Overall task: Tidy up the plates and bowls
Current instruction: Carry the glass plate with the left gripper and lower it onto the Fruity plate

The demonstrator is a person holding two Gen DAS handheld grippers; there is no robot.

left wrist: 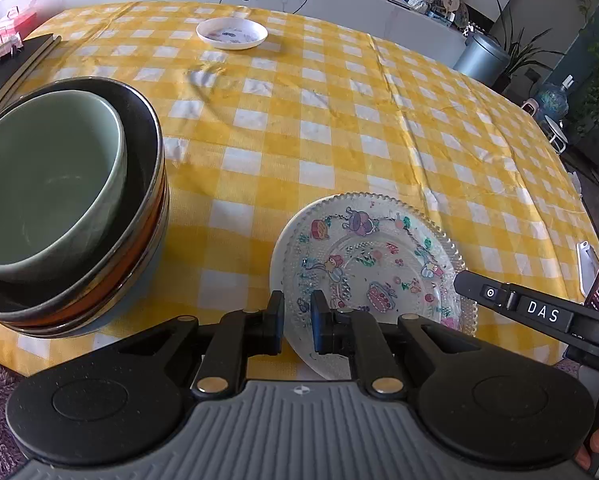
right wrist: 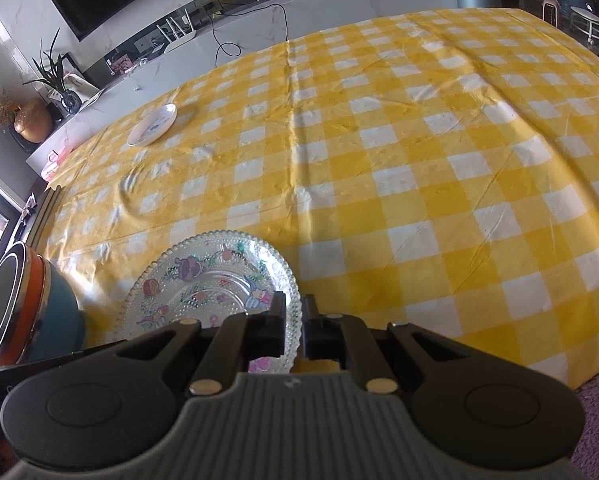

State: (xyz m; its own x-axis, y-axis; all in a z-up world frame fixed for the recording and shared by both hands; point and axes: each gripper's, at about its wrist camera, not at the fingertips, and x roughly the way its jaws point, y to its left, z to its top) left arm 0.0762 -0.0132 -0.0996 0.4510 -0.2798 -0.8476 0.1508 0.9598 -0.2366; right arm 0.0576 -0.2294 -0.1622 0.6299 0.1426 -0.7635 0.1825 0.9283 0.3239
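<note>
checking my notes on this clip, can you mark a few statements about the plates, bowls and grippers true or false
1. Both grippers pinch the rim of the glass cartoon plate. True: the left gripper and right gripper are each closed on its edge.
2. The green bowl sits alone on the cloth. False: it is nested in the bowl stack.
3. A small white dish lies at the far side of the tablecloth. True.
4. The glass cartoon plate lies on top of the bowl stack. False: it is beside the stack, near the table edge.
</note>
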